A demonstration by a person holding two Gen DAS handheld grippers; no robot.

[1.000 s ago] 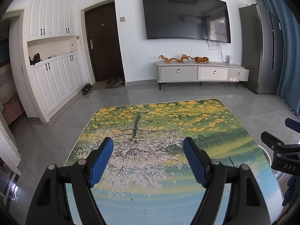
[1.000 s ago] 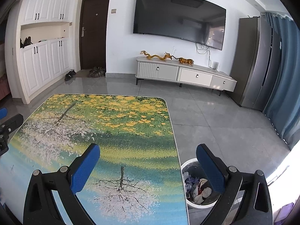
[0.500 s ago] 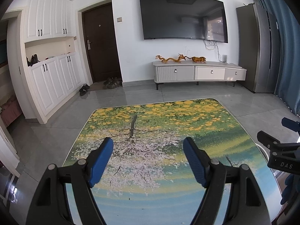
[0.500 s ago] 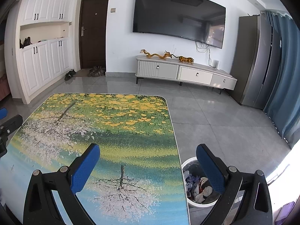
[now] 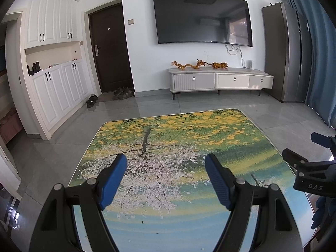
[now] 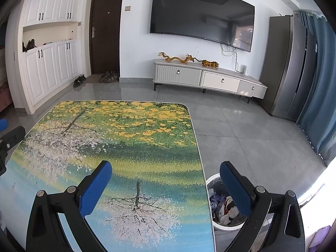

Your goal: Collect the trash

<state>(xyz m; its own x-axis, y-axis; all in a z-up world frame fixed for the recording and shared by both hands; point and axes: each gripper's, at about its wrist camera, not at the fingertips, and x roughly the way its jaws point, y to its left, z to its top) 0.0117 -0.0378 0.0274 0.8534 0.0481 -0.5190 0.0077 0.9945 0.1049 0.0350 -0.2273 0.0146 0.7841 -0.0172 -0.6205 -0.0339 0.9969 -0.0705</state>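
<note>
My left gripper [image 5: 166, 162] hangs open over the near part of a table [image 5: 210, 130] printed with a tree and yellow blossoms, nothing between its blue pads. My right gripper [image 6: 166, 169] is open too, above the table's right edge [image 6: 197, 147], holding nothing. A white trash bin [image 6: 212, 182] stands on the floor by the table's near right corner, partly behind the right finger, with crumpled wrappers and tissue [image 6: 220, 205] inside. The right gripper [image 5: 310, 153] also shows at the right border of the left wrist view. I see no loose trash on the tabletop.
Grey tiled floor [image 6: 252, 136] surrounds the table. A TV console [image 5: 220, 80] with dragon figures stands at the far wall under a large TV [image 5: 201, 17]. White cabinets [image 5: 56, 88] and a dark door [image 5: 109, 50] sit left, with shoes [image 5: 124, 92] nearby. A grey fridge [image 6: 289, 67] and blue curtain [image 6: 321, 84] sit right.
Both views have shifted slightly, as the grippers drifted a little over the table. Both grippers stayed open and empty; the bin and table have not moved.
</note>
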